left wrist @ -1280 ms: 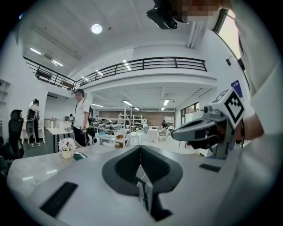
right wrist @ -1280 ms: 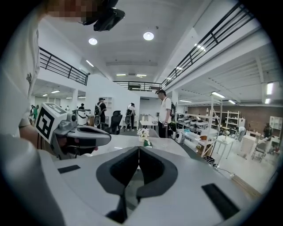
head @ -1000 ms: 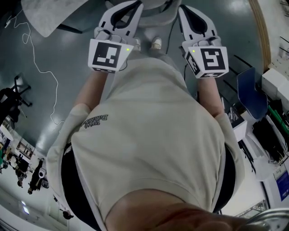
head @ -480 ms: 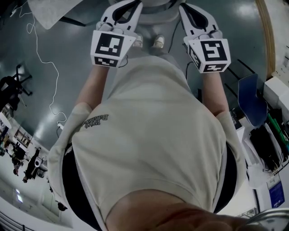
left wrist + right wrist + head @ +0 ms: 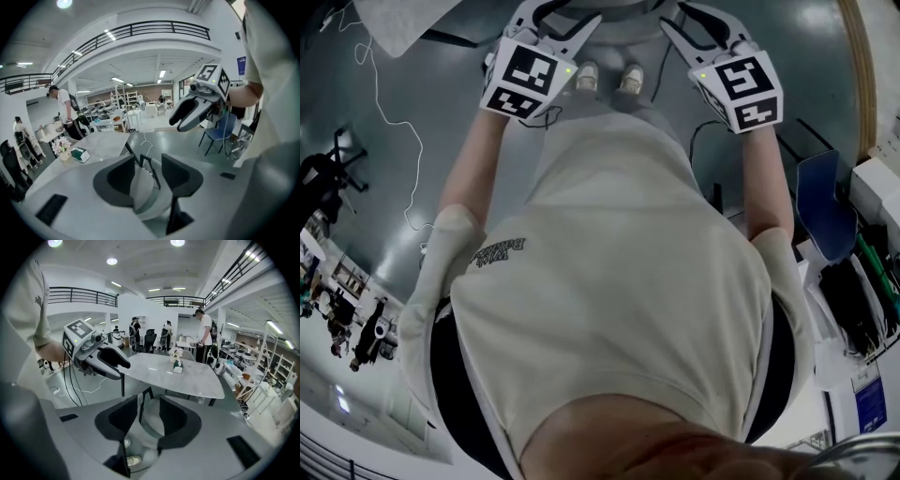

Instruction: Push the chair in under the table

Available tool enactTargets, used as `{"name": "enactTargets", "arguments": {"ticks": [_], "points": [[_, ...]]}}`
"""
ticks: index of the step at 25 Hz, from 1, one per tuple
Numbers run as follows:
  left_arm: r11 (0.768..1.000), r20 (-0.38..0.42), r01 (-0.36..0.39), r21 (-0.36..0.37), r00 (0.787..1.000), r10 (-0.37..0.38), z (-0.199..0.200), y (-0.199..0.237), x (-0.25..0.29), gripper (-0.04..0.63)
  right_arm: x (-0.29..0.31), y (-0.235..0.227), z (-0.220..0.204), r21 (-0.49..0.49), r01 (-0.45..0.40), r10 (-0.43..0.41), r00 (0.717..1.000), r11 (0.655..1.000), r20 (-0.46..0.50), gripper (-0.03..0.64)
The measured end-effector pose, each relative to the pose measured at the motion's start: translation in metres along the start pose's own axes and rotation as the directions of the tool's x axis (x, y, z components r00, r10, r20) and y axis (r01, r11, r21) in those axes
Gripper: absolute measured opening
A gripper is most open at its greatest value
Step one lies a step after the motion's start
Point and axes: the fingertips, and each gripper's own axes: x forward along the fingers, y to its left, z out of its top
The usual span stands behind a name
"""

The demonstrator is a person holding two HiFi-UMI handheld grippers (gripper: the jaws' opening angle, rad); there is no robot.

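Observation:
A light grey chair (image 5: 619, 9) stands just past the person's shoes at the top of the head view. The grey table (image 5: 173, 376) lies beyond it, with a small flower vase (image 5: 176, 354) on top. My left gripper (image 5: 546, 21) reaches down at the chair's left side. Its jaws are opening, with the curved chair back (image 5: 143, 190) between them and no pad pressed on it. My right gripper (image 5: 705, 21) reaches down at the chair's right side. Its jaws are opening too, around the chair's back (image 5: 152, 420).
A blue chair (image 5: 822, 206) stands by white shelving at the right. A white cable (image 5: 394, 131) trails over the floor on the left. People stand near other tables in the background (image 5: 204, 341). A tissue box (image 5: 79, 154) sits on the table.
Both grippers have dropped and tipped further down toward the chair back. Their jaws, close together before, now stand apart.

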Motion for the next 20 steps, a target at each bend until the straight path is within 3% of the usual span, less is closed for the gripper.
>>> {"name": "enactTargets", "arguments": {"ticks": [4,9,15,20], "points": [[0.992,-0.104,0.105,0.07,0.99,-0.098,-0.029,-0.009,0.018,0.188,0.018,0.001,-0.019,-0.041,-0.071,0.068,0.996,0.997,-0.064,0.175],[0.948,-0.222,0.295,0.117,0.939,-0.264,-0.069,-0.025,0.04,0.224,0.047,0.007,-0.055,-0.096,-0.169,0.149,0.971,0.981,-0.187,0.222],[0.853,-0.333,0.489,0.183,0.847,-0.414,-0.124,-0.049,0.072,0.245,0.086,0.012,-0.115,-0.12,-0.259,0.208,0.921,0.958,-0.328,0.255],[0.764,-0.464,0.571,0.3,0.787,-0.406,-0.175,-0.063,0.101,0.255,0.108,0.017,-0.157,-0.12,-0.314,0.245,0.886,0.942,-0.395,0.271]]}}
